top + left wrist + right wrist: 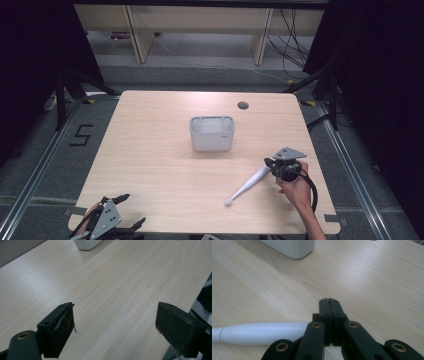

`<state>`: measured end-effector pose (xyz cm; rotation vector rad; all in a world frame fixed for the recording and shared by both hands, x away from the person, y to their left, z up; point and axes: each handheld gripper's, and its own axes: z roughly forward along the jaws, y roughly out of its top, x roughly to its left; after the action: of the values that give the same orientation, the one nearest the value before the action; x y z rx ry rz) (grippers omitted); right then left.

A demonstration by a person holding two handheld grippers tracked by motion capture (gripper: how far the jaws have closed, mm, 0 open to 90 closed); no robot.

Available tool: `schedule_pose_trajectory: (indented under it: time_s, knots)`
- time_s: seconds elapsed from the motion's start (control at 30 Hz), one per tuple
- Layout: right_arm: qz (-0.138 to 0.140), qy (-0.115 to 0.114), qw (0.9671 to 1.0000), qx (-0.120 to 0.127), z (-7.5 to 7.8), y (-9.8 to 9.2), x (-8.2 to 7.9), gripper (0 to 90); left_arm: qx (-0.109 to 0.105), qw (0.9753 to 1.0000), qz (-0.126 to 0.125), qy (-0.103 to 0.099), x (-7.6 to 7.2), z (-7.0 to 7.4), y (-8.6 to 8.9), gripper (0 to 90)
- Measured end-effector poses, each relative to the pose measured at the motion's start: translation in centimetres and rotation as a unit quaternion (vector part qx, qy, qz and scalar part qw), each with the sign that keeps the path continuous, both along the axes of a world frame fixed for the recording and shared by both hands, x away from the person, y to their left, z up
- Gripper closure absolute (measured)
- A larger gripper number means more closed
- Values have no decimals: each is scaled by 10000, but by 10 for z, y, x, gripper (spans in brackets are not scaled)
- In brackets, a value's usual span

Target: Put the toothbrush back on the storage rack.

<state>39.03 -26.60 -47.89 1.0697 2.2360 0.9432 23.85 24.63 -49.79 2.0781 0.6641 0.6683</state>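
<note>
I see one white toothbrush (248, 186) lying flat on the table (160, 165), front right of the one white tub (212, 133), its handle end just beside my right gripper (269, 163), whose jaws are pressed together on nothing. My left gripper (131, 210) sits wide open and empty at the near left corner; grey floor and cables lie beyond.

A slim white plastic electric toothbrush (248, 185) lies flat on the pale wooden tabletop, in its near right part; its thick rounded handle end points up and to the right, its thin neck tapers down and to the left to a small head; in the right gripper view the smooth glossy handle (262, 333) lies crosswise, tapering to the left past a fine seam.
</note>
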Motion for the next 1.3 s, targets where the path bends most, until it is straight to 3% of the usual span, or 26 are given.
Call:
schedule_pose_trajectory:
  time_s: [0.13,0.27,0.3,0.53,0.63,0.73,0.8,1.03,1.3]
  knots:
    - [65,-72,9999,-79,0,1,7,900,-53,10000,-2,5,0,-1,0,149]
    - [-45,71,9999,-85,-3,2,14,900,-3,10000,-6,-6,0,0,0,149]
    - [67,62,9998,-173,-3,1,17,900,-65,10000,-1,0,0,-1,-1,149]
    - [-38,219,9997,-100,-7,2,24,900,24,10000,-14,-14,0,0,0,149]
    - [-99,349,9993,-61,-8,2,23,900,19,10000,-14,-10,0,0,0,149]
    - [-16,245,9996,-109,-9,0,26,900,8,10000,-18,-15,0,0,0,149]
    - [-48,383,9992,-108,-8,0,25,900,5,10000,-19,-6,0,0,0,149]
    - [-97,474,9988,-58,-10,2,25,900,-54,10000,-16,-5,0,-1,-1,149]
    - [-35,446,9989,-140,-10,0,26,900,-47,10000,-21,-2,0,-1,-1,149]
